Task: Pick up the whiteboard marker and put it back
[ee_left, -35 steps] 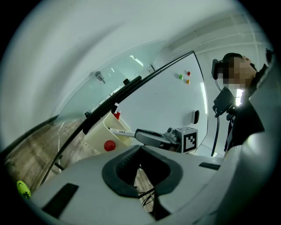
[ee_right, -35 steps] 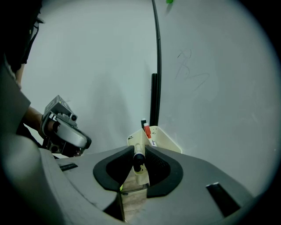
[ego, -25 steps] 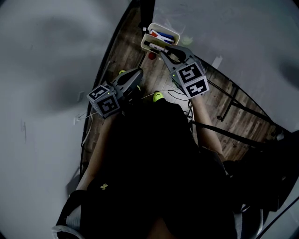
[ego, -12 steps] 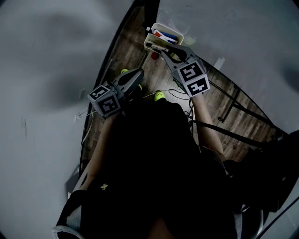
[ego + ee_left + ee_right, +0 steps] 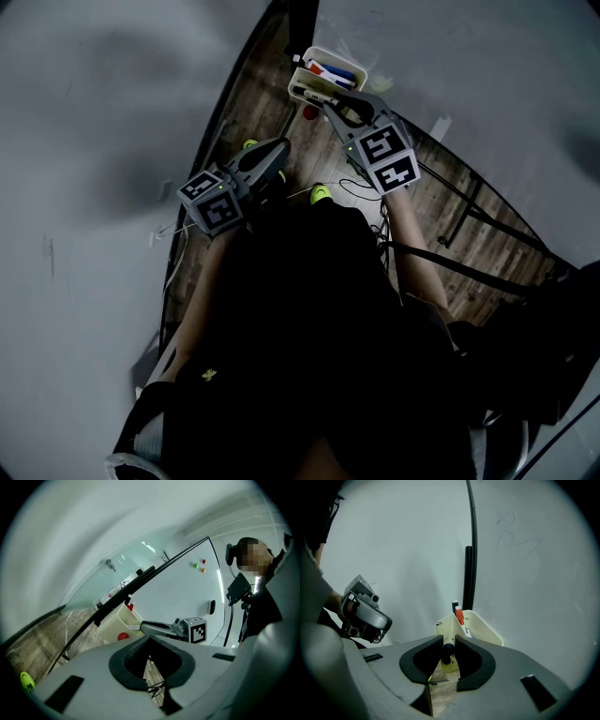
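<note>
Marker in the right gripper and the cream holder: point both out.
marker [image 5: 448,648], right gripper view, its dark end between the jaws.
cream holder [image 5: 485,630], right gripper view, its right wall.

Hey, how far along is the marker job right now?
Pick-up looks done: the right gripper is shut on a black marker. In hand: it holds the marker just short of the tray, which has other markers in it. Left: set it in the tray and let go. The left gripper is shut and empty.
</note>
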`<move>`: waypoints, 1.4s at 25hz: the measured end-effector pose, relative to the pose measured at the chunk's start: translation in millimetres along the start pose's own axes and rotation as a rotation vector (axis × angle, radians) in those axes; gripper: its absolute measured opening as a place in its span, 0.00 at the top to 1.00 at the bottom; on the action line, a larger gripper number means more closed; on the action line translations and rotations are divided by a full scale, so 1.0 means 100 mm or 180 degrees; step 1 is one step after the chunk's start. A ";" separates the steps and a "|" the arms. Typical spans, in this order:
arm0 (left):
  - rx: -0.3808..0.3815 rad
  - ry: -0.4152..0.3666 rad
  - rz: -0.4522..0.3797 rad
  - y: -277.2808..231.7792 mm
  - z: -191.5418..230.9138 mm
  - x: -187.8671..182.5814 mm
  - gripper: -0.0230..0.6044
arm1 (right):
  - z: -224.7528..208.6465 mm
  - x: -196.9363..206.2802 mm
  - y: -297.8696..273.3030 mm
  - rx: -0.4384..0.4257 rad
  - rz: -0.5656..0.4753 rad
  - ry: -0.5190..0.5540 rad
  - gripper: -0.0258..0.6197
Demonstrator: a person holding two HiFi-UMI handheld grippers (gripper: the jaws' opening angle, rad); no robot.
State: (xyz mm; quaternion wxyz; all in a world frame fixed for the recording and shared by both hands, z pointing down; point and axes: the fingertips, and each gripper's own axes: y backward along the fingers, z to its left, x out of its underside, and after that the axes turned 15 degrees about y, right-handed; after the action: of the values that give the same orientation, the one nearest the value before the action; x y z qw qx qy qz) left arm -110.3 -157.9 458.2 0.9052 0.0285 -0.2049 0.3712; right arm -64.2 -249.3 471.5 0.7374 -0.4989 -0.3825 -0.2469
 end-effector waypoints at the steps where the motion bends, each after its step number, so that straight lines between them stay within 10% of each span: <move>1: 0.0002 0.0000 0.0000 0.00 0.00 0.00 0.96 | 0.00 0.00 0.00 0.0004 -0.0004 -0.0001 0.82; 35: -0.0141 -0.0286 -0.0236 -0.01 -0.46 0.50 0.96 | 0.29 -0.07 0.61 -0.0150 -0.0507 0.0111 0.74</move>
State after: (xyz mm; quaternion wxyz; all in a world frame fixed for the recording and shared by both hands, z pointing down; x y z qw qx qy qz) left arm -61.5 -116.1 436.1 0.9086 0.0326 -0.2523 0.3311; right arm -32.2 -199.1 438.3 0.7101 -0.4797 -0.4021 -0.3224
